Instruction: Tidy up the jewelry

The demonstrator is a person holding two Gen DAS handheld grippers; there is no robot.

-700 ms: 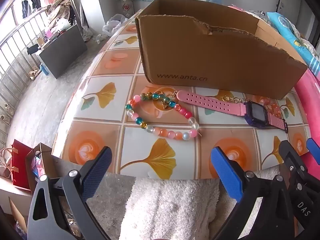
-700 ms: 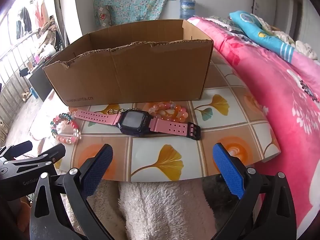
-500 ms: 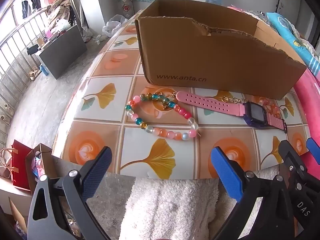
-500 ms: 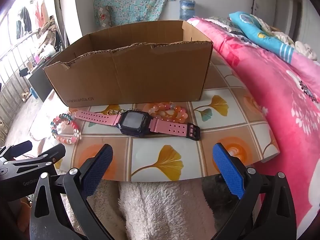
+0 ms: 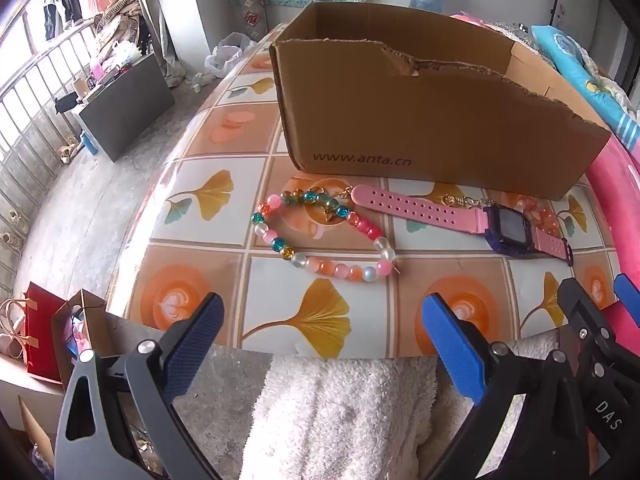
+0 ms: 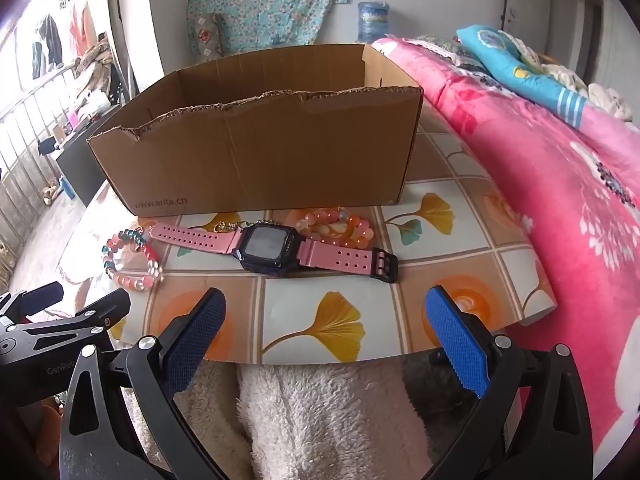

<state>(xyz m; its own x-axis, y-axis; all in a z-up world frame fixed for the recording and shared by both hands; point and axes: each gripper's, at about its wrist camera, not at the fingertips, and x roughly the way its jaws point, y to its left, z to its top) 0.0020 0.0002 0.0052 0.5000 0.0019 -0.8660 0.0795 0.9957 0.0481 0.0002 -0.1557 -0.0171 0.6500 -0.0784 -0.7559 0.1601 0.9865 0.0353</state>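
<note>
Nothing on the table has shifted since the earlier frames, and both grippers hang where they were, short of its near edge. Nearest the cameras, a white fluffy cloth [image 5: 344,408] lies below that edge, under both tools. The left gripper [image 5: 320,340] has its blue pads spread wide with nothing between them; the right gripper [image 6: 322,332] is just as wide apart and just as empty. Beyond the left jaws, on the tiled table [image 5: 200,296], the multicoloured bead bracelet [image 5: 320,240] lies flat in an open loop, straight ahead and well clear of the pads. Ahead of the right jaws the pink watch [image 6: 272,246] lies stretched out flat, dark face up, one strap end touching the bracelet. Just behind the watch, a small orange bead bracelet [image 6: 340,226] and a thin gold chain [image 6: 230,226] lie near the cardboard box [image 6: 260,160]. Behind everything the open-topped box stands on the table, and a pink floral blanket [image 6: 560,184] runs along the right.
</note>
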